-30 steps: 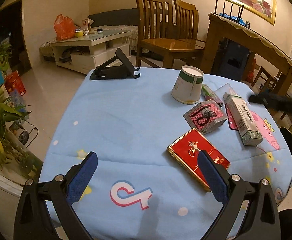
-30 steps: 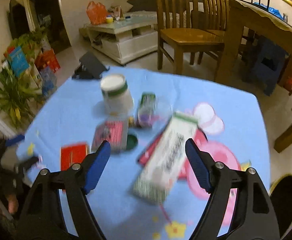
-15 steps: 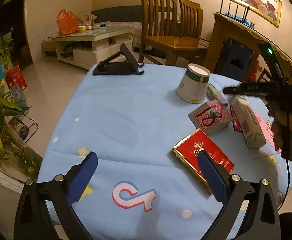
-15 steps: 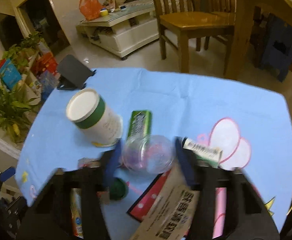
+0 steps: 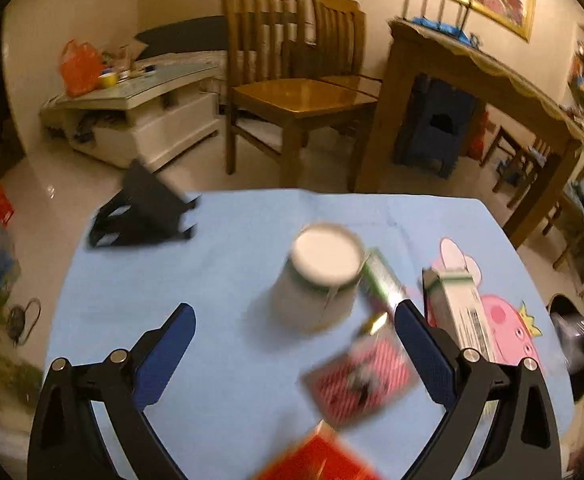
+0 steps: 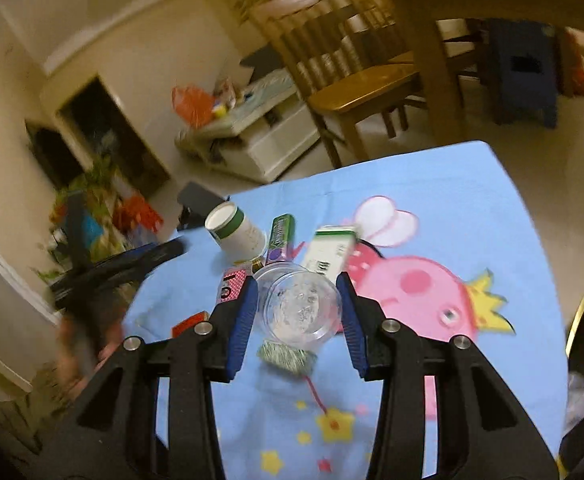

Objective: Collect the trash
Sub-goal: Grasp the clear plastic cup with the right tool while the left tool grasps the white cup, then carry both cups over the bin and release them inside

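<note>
1. Left wrist view. Left gripper (image 5: 293, 334) spread wide, nothing between its pads; it hangs over the blue tablecloth (image 5: 220, 248). Paper cup (image 5: 319, 276), upside down, at 12 o'clock from the jaws. Counted on the cloth: one cup, one green packet (image 5: 381, 282) touching it at 3 o'clock, one long green-and-white carton (image 5: 457, 308) beyond the right finger, one pink patterned box (image 5: 361, 380), one red box (image 5: 315, 462) at 6 o'clock (blurred). One black stand (image 5: 140, 212) at 10 o'clock, judged not trash.

2. Right wrist view. Right gripper (image 6: 297, 310) clenched on one clear plastic cup (image 6: 297, 306); its jaws have just been closing, pads against the cup wall on both sides. The cup looks raised above the carton.

3. Progress, judged: early. One piece grasped, none seen binned (no clear bin in view); five pieces left on the cloth.
</note>
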Demonstrator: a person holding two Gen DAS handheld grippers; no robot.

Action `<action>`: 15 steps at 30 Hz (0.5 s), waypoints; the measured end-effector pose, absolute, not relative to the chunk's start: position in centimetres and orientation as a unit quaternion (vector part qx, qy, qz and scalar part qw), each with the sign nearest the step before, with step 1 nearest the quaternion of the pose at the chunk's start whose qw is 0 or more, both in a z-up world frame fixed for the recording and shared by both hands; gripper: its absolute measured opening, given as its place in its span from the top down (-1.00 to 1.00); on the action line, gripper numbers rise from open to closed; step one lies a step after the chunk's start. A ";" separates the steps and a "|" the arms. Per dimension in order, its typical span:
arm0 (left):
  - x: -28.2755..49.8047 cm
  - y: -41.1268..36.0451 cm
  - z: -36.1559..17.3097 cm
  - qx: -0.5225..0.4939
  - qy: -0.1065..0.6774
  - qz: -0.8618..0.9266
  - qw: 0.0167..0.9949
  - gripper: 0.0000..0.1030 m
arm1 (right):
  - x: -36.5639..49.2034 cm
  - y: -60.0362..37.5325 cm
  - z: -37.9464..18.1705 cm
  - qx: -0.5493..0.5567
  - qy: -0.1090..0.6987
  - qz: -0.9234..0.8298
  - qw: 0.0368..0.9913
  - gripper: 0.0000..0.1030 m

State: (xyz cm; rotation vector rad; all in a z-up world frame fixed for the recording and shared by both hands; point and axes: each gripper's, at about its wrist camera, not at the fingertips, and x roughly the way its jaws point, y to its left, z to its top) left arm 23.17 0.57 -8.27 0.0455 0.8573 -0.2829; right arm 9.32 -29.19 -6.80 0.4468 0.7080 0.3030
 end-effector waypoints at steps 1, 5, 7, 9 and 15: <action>23.9 0.0 -8.5 0.024 0.418 -0.132 0.899 -0.86 | 8.7 -29.6 -6.7 0.216 0.339 0.142 0.905 0.21; 26.7 -1.7 -10.1 0.031 0.438 -0.111 0.891 -0.71 | 7.5 -31.1 -6.7 0.223 0.328 0.136 0.908 0.21; 27.4 -1.9 -11.1 0.022 0.454 -0.110 0.884 -0.57 | 7.3 -31.6 -6.9 0.226 0.325 0.138 0.908 0.22; 27.6 -1.9 -11.7 0.018 0.459 -0.116 0.881 -0.13 | 7.4 -31.7 -7.2 0.228 0.324 0.139 0.908 0.22; 23.9 -1.9 -9.2 0.048 0.403 -0.062 0.912 -0.09 | 7.3 -32.2 -7.4 0.227 0.314 0.126 0.913 0.22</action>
